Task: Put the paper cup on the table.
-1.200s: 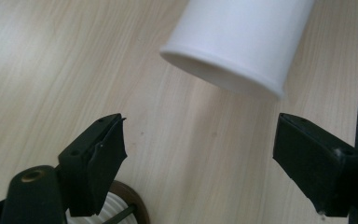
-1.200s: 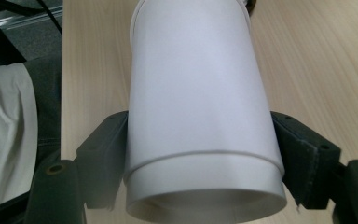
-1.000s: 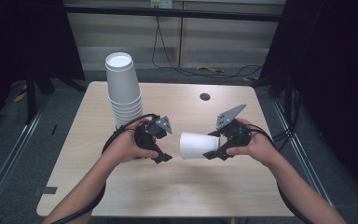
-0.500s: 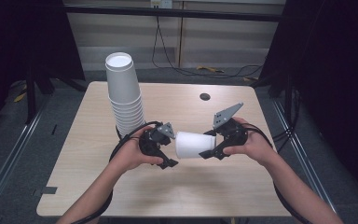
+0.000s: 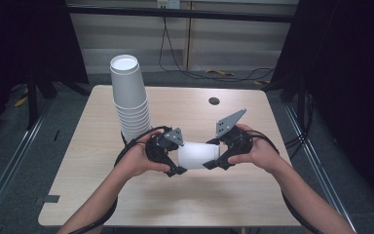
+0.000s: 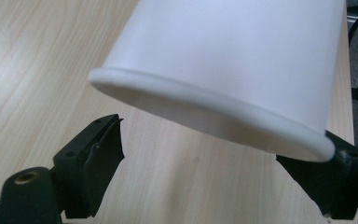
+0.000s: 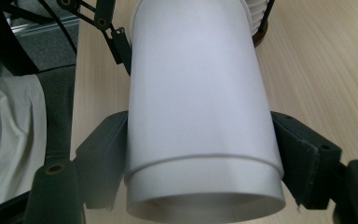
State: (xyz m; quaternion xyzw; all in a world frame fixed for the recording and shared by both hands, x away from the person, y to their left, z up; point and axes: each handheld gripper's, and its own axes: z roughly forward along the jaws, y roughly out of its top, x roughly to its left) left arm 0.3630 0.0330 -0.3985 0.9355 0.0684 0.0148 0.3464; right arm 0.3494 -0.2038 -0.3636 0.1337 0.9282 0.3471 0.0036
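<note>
The wooden table (image 5: 102, 195) spreads under my forearms. At its far left a tall stack of white cups (image 5: 129, 97) stands upside down, just behind my left hand. Above the middle of the table I hold a single white paper cup (image 5: 198, 155) on its side between my two claws. My right claw (image 7: 198, 154) pinches it, one jaw pressed against each side of its wall near the nearer end. My left claw (image 6: 223, 163) is spread wide at the cup's rolled rim (image 6: 205, 105): its right jaw meets the rim edge, while its left jaw stands apart below the rim.
</note>
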